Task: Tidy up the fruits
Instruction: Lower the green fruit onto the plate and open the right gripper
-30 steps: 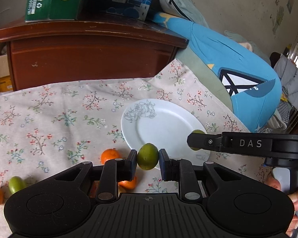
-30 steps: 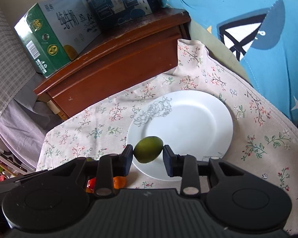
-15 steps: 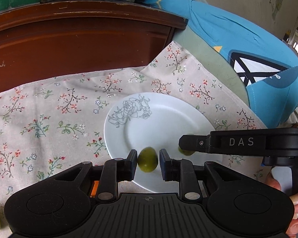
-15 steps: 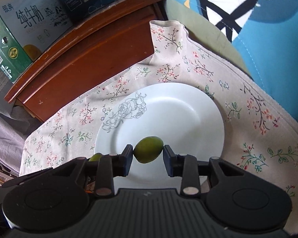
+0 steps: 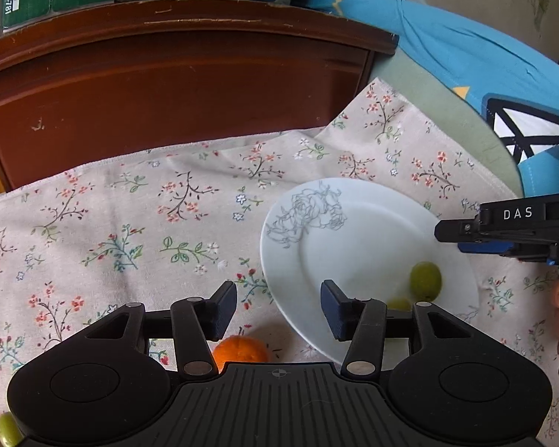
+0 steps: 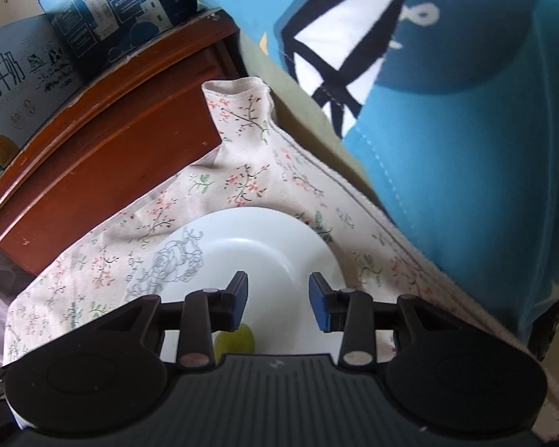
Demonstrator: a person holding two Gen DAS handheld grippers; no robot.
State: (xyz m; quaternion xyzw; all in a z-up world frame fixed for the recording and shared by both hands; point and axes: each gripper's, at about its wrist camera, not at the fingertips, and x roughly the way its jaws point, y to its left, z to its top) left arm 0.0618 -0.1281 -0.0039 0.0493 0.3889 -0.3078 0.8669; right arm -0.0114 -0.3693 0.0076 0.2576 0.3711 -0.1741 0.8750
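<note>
Tongs of left gripper (image 5: pixel 278 307) have just been opening, nothing between them now; tongs of right gripper (image 6: pixel 278 301) are also released, w/ empty gap. Two small round green fruits (image 5: pixel 425 281) lie on the white round plate w/ grey rose drawing (image 5: pixel 354 231), near right edge of the floral-cloth surface (image 5: pixel 130 223). Round orange fruit (image 5: pixel 238 350) lies on cloth just beside plate.

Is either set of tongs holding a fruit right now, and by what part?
Nothing is held. The left tongs and right tongs both stand open and empty; two green fruits lie on the white plate.
</note>
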